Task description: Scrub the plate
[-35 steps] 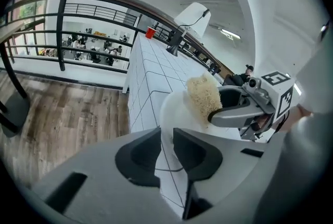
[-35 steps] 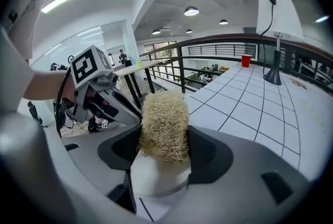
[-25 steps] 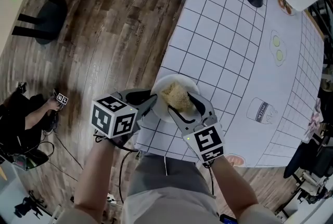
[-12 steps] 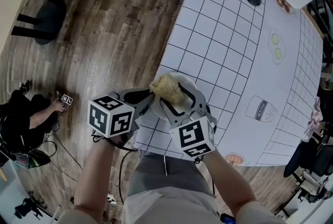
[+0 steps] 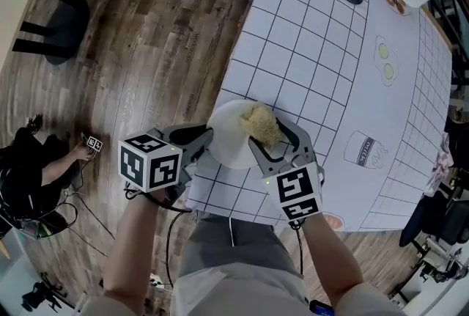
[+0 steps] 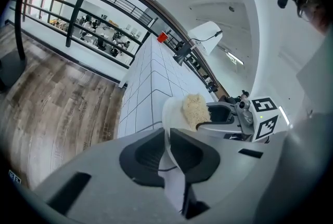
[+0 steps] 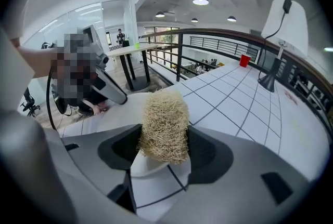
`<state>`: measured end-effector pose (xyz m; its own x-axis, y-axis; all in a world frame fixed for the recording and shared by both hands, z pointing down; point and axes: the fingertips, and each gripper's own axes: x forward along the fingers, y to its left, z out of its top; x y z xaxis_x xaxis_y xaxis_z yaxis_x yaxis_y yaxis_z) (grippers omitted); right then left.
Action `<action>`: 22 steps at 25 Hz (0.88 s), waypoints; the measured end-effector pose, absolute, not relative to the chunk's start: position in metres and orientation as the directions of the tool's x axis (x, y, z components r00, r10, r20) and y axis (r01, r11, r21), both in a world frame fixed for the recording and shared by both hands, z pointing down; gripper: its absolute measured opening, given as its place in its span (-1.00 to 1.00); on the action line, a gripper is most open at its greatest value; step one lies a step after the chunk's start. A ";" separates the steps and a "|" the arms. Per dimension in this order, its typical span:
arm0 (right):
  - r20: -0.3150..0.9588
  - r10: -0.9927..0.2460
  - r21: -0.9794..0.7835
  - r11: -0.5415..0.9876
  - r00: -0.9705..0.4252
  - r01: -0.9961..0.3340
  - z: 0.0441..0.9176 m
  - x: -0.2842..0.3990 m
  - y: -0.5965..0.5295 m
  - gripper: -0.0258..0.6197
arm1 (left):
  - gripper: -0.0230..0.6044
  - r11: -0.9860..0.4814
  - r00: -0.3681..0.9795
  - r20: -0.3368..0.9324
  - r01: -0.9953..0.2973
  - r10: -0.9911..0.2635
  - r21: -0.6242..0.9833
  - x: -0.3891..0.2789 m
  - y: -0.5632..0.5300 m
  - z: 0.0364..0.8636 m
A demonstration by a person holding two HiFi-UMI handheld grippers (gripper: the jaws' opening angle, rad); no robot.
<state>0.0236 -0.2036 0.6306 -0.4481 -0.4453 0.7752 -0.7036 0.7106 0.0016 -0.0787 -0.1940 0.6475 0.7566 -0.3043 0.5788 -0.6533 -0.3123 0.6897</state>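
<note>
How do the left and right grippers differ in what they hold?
The left gripper is shut on the thin rim of the white plate; the right gripper is shut on a bulky straw-coloured scrubber. The left gripper's tongs are nearly together, the right gripper's are spread around the scrubber. Both are gripping something.

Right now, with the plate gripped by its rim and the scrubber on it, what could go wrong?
1. The left gripper pinches the plate only at its rim. Pressure from the scrubber in the right gripper could twist the plate or slip it free.
2. The plate hangs at the edge of the table, partly over the floor, so a slip could mean a drop and a break.
</note>
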 end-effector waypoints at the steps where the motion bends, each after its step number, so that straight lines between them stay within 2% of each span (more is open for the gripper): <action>1: 0.781 -0.450 0.013 0.705 -0.433 -0.709 0.630 0.030 -0.203 -0.10 | -0.78 -0.311 0.757 0.578 -0.653 -0.305 0.691 -0.079 -0.194 0.648; 4: 0.773 -0.476 0.010 0.671 -0.420 -0.742 0.626 0.041 -0.202 -0.10 | -0.78 -0.303 0.756 0.578 -0.654 -0.308 0.693 -0.079 -0.193 0.648; 8: 0.703 -0.487 -0.069 0.679 -0.518 -0.731 0.603 0.018 -0.196 -0.10 | -0.78 -0.296 0.750 0.583 -0.660 -0.311 0.691 -0.080 -0.194 0.647; 14: 0.673 -0.379 -0.177 0.751 -0.635 -0.636 0.589 -0.040 -0.165 -0.10 | -0.78 -0.285 0.747 0.588 -0.663 -0.310 0.692 -0.082 -0.191 0.644; 22: 0.709 -0.347 -0.223 0.716 -0.614 -0.662 0.620 -0.044 -0.162 -0.10 | -0.79 -0.263 0.740 0.589 -0.668 -0.324 0.696 -0.087 -0.186 0.648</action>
